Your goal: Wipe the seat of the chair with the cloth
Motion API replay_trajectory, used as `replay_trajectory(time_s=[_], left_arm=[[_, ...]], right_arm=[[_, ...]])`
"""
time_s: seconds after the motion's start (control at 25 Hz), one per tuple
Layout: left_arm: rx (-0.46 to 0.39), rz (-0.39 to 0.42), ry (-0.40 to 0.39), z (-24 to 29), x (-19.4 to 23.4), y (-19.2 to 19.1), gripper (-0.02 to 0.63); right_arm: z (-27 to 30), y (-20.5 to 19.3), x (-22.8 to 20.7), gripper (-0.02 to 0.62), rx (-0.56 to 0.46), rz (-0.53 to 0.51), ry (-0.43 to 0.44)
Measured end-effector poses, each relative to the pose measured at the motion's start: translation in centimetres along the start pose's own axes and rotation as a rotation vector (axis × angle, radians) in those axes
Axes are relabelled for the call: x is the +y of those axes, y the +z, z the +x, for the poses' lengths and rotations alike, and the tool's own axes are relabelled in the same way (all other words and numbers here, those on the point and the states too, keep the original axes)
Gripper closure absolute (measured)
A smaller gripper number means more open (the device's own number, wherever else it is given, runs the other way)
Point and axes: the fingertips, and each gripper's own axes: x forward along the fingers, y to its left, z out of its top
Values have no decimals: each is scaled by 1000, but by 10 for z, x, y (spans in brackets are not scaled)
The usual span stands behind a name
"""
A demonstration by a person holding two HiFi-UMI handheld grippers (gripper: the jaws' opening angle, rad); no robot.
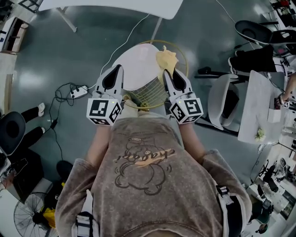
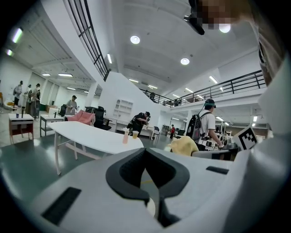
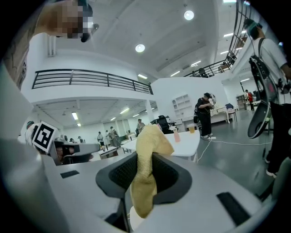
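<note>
A chair stands below me in the head view, with a white round seat [image 1: 136, 65] and a yellow wire back [image 1: 150, 95]. My right gripper [image 1: 170, 74] is shut on a yellow cloth [image 1: 166, 58], which sticks up from its jaws over the seat's right side. In the right gripper view the cloth [image 3: 148, 168] hangs between the dark pads of the right gripper [image 3: 145, 159]. My left gripper [image 1: 112, 78] hovers over the seat's left edge, and the left gripper [image 2: 148, 157] looks shut on nothing. The cloth [image 2: 184, 145] also shows beyond its jaws.
A white table [image 1: 115, 7] stands beyond the chair, with cups [image 2: 126, 135] on it. A power strip [image 1: 78, 91] with cables lies on the grey floor at left. Another white table [image 1: 259, 106] and a black chair [image 1: 252, 30] are at right. Several people stand around the hall.
</note>
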Motion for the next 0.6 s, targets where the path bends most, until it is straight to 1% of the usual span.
replay_trajectory(time_s=[0.28, 0.6], left_arm=[[30, 1, -52, 26, 8, -1, 597], [47, -10, -60, 56, 31, -18, 597]], right_arm=[[21, -2, -13, 482, -4, 25, -39], [55, -14, -27, 482, 2, 33, -45]])
